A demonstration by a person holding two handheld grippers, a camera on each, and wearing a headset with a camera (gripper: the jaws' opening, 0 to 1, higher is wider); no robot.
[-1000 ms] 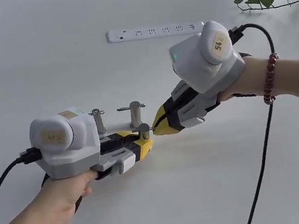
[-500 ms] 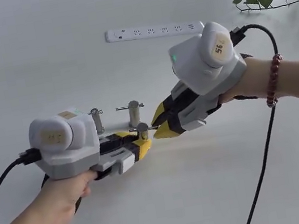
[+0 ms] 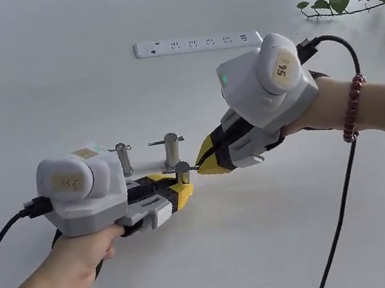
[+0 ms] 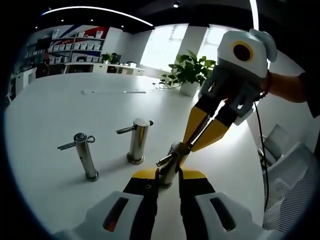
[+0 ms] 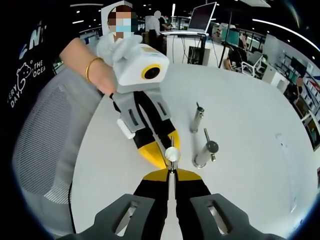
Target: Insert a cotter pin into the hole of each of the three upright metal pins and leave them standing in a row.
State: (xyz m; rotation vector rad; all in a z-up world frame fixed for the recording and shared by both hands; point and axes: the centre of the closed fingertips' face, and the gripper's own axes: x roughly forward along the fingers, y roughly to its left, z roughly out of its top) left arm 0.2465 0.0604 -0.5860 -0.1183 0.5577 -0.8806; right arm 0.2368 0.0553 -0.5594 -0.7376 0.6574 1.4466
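since 1 s ago the cotter pin point(image 3: 170, 169) end has come out past the near pin point(image 3: 182, 173). head view: left tool point(image 3: 183, 187) pinches that pin low, upright on the surface point(image 3: 267, 235); right tool point(image 3: 199, 165) pressed together on the cotter. left gripper view: middle pin point(image 4: 138, 140) and far pin point(image 4: 86, 155) stand alongside, each already cottered. right gripper view: tool nose just beside the near pin's head.

My L gripper point(image 3: 180, 190) low, level, jaws clamped on metal pin point(image 3: 184, 175). R gripper point(image 3: 203, 163) angled down twd it, tips pinching cotter pin point(image 3: 192, 166).
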